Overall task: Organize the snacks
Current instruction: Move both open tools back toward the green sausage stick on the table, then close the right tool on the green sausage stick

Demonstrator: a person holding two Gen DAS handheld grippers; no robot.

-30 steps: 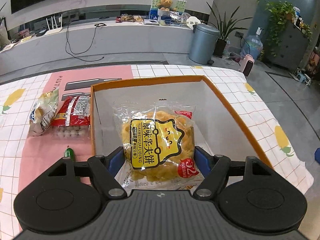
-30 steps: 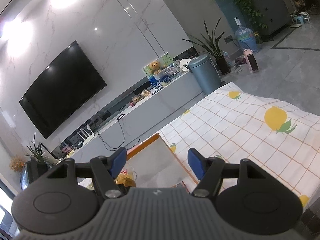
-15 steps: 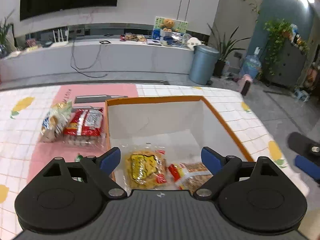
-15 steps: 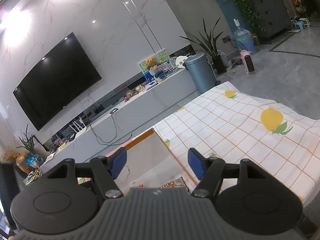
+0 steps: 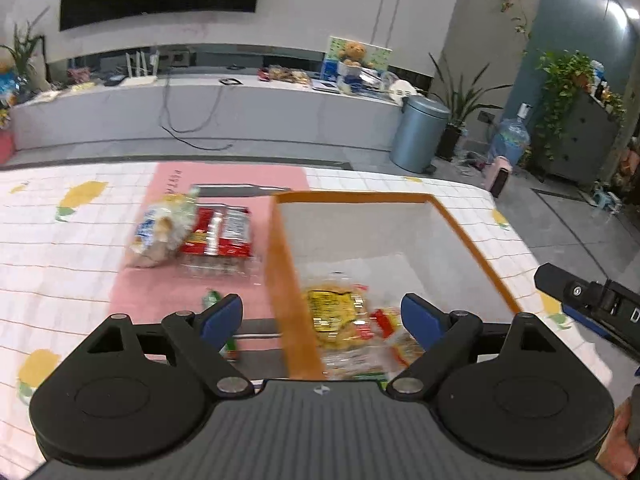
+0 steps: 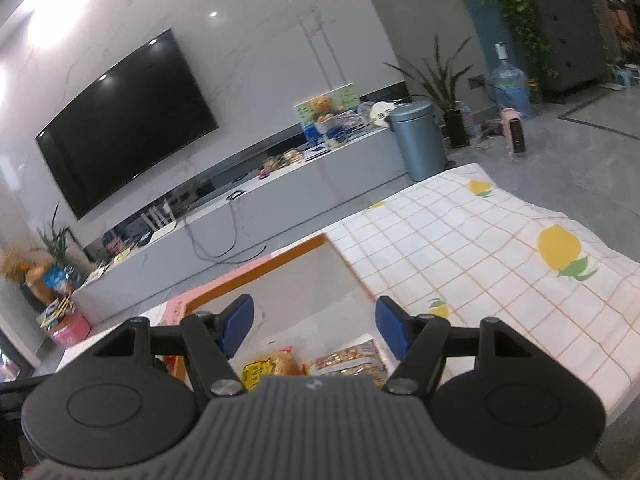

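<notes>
1. Left claw [image 5: 322,316] is spread fully wide and empty; nothing sits between the blue pads [image 5: 222,316], so it looks free for the next pick.
2. Right claw [image 6: 312,326] is parted about halfway, nothing between its pads; it hangs over the box's right edge, probably just out of the way.
3. Orange-rimmed white cardboard box [image 5: 280,264] already holds the yellow-labelled clear pastry packet [image 5: 334,314] and a second clear, red-trimmed snack packet [image 6: 346,362].
4. Still out on the counter's pink mat [image 5: 160,292], just left of the box: red-labelled clear packet [image 5: 222,236], pale bread packet [image 5: 160,232] touching it, small green item [image 5: 210,298]. Likely next.
</notes>
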